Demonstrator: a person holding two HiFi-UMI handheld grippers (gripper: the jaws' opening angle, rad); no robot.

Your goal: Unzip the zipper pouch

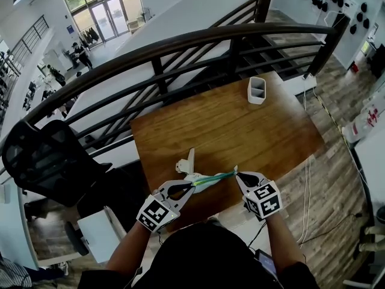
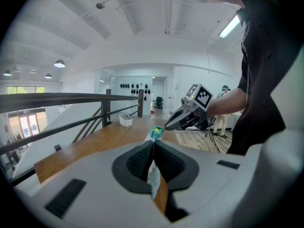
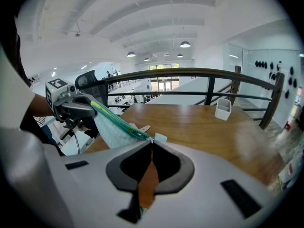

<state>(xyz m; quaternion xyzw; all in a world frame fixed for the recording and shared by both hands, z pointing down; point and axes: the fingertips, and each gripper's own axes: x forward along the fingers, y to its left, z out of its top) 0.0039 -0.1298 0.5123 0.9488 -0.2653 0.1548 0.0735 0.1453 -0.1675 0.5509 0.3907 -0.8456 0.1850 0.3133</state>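
Note:
A pale blue-white zipper pouch [image 1: 207, 180] with a teal zipper hangs stretched between my two grippers, above the near edge of the wooden table [image 1: 240, 125]. My left gripper [image 1: 191, 185] is shut on the pouch's left end; in the left gripper view the fabric [image 2: 154, 133] sticks out past its closed jaws [image 2: 153, 141]. My right gripper [image 1: 236, 173] is shut at the zipper's right end. In the right gripper view the teal zipper [image 3: 118, 121] runs from the left gripper [image 3: 92, 104] straight into my closed jaws [image 3: 151, 141], with the pull pinched there.
A white open box [image 1: 257, 90] stands at the table's far edge, by a dark railing [image 1: 180, 47]. Small white pieces [image 1: 186, 162] lie on the table just beyond the pouch. A black office chair [image 1: 48, 161] stands to the left.

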